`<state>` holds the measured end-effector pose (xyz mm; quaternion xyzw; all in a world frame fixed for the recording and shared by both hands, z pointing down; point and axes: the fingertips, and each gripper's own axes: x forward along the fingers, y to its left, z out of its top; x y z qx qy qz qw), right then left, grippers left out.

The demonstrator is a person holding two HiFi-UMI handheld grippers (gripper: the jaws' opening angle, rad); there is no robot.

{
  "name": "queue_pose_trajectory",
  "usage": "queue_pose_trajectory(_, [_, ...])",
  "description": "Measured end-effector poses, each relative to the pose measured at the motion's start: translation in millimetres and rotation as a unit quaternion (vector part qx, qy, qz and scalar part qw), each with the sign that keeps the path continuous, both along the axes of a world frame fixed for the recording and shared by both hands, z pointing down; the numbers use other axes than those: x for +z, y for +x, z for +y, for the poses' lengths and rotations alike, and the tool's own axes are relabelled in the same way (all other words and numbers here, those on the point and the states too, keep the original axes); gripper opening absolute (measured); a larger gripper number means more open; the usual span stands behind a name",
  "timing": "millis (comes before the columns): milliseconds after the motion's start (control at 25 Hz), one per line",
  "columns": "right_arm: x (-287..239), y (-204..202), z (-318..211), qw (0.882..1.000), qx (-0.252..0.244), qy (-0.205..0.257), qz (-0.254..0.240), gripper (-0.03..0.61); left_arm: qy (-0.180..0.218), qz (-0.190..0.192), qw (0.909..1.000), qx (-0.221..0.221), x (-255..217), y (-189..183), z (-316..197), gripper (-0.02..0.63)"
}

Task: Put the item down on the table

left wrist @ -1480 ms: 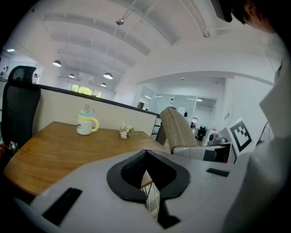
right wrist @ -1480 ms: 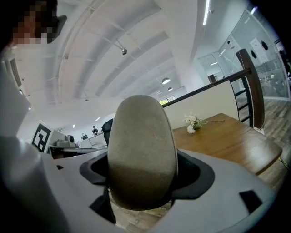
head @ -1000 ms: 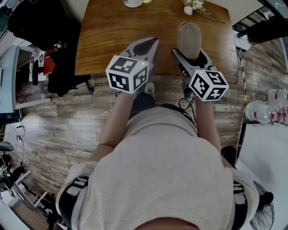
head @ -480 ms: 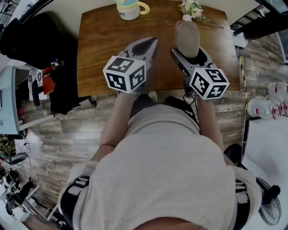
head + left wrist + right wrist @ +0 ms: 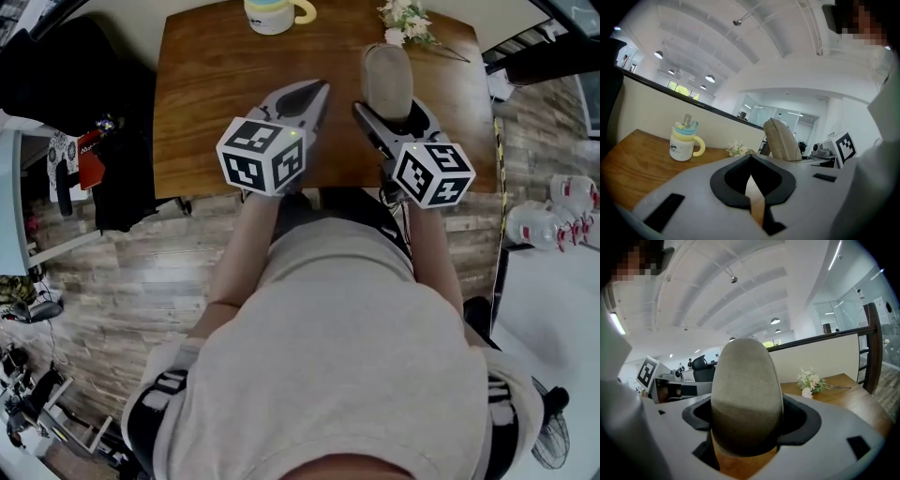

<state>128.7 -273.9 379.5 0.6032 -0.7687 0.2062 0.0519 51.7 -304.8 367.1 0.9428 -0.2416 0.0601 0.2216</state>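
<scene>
mug (image 5: 270,13) further into view; right gripper (image 5: 394,111), held out over table (image 5: 216,94), clamps item (image 5: 386,73); left gripper (image 5: 317,89) closed, empty.

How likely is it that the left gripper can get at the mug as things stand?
Probably yes: only bare table lies between the left gripper and the mug, with nothing standing in the way. Its jaws are shut and empty, so they must open first.

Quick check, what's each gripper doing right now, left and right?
Left gripper: shut, empty.
Right gripper: shut on the grey-beige oblong item.
</scene>
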Motion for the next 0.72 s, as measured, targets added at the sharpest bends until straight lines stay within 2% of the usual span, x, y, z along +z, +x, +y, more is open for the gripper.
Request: queue_pose_trajectory(720, [14.8, 5.9, -31.2, 0.996, -0.076, -0.038, 0.015, 0.402, -0.039, -0.010, 0.9959, -0.081, 24.7, -10.9, -17.9, 0.014])
